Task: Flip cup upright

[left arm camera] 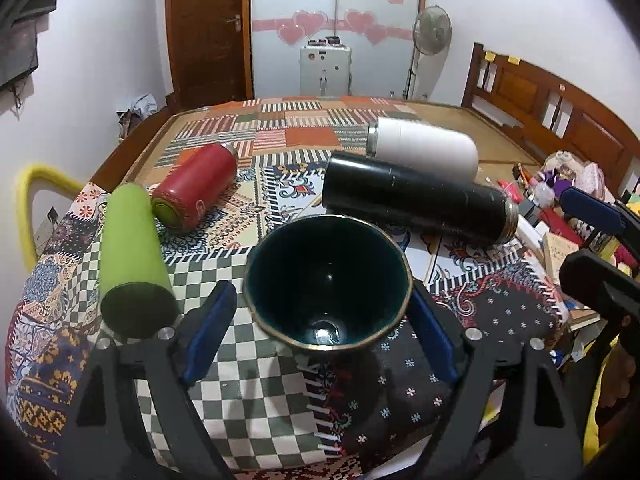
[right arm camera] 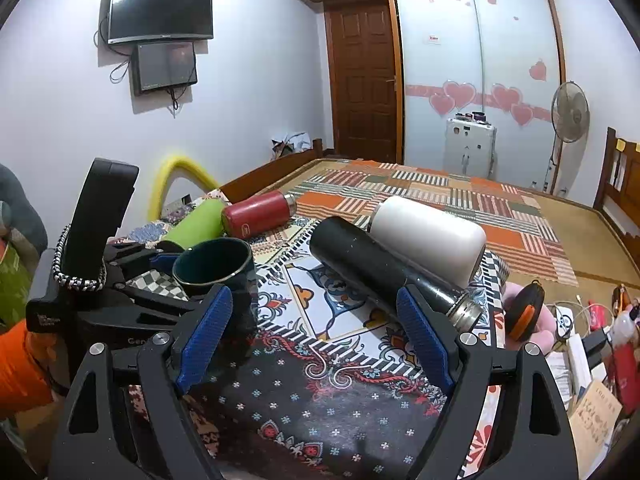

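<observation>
A dark teal cup (left arm camera: 328,280) with a gold rim stands upright on the patterned cloth, mouth up. It also shows in the right wrist view (right arm camera: 218,266) at the left. My left gripper (left arm camera: 320,340) is open, its blue pads on either side of the cup's base, apart from it. In the right wrist view the left gripper (right arm camera: 160,258) sits just left of the cup. My right gripper (right arm camera: 312,336) is open and empty over the cloth, to the right of the cup; it shows at the right edge of the left wrist view (left arm camera: 596,240).
Four flasks lie on their sides on the cloth: green (left arm camera: 128,252), red (left arm camera: 196,190), black (left arm camera: 416,200) and white (left arm camera: 424,146). The black flask (right arm camera: 384,268) lies just beyond my right gripper. Clutter (left arm camera: 560,208) is piled at the right. A yellow chair back (left arm camera: 28,200) stands at the left.
</observation>
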Action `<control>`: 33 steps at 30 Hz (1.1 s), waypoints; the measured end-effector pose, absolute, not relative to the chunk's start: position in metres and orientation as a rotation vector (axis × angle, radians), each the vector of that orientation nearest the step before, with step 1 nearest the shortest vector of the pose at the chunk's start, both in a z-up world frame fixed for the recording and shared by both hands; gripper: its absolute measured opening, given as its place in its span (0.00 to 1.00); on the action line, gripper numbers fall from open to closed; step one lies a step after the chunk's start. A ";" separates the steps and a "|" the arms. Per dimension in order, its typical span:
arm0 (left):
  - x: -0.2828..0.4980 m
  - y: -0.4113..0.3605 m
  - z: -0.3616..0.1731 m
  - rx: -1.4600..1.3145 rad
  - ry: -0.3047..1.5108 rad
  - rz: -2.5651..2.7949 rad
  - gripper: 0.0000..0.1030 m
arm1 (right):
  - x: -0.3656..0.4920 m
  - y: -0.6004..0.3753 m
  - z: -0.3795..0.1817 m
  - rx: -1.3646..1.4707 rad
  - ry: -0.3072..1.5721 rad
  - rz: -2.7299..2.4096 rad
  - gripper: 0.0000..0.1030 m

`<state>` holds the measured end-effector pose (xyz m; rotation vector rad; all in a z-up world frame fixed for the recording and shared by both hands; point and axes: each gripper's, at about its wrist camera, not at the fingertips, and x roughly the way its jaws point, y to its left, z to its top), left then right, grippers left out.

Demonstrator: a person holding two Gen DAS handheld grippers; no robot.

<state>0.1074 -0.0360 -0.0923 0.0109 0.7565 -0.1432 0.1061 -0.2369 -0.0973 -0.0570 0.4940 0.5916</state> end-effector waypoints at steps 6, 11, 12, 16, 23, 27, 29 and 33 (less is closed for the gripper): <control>0.074 -0.027 -0.065 -0.004 0.662 -0.133 0.83 | 0.090 -0.236 -0.079 -0.038 0.446 0.588 0.80; 0.032 -0.017 -0.028 -0.009 0.517 -0.100 0.83 | 0.069 -0.233 -0.061 -0.021 0.385 0.582 0.80; 0.024 -0.016 -0.021 -0.007 0.487 -0.093 0.83 | 0.065 -0.233 -0.057 -0.017 0.373 0.582 0.80; -0.011 -0.011 0.004 -0.005 0.370 -0.068 0.83 | 0.046 -0.232 -0.043 -0.002 0.318 0.580 0.83; -0.062 -0.005 0.029 -0.034 0.234 -0.043 0.85 | 0.011 -0.228 -0.024 0.022 0.224 0.572 0.84; -0.081 -0.003 0.032 -0.042 0.188 -0.028 0.91 | -0.004 -0.227 -0.020 0.036 0.182 0.561 0.88; -0.088 -0.002 0.032 -0.045 0.169 -0.016 0.94 | -0.010 -0.226 -0.020 0.042 0.172 0.560 0.91; -0.099 -0.001 0.031 -0.044 0.145 0.003 0.99 | -0.015 -0.223 -0.023 0.045 0.160 0.545 0.95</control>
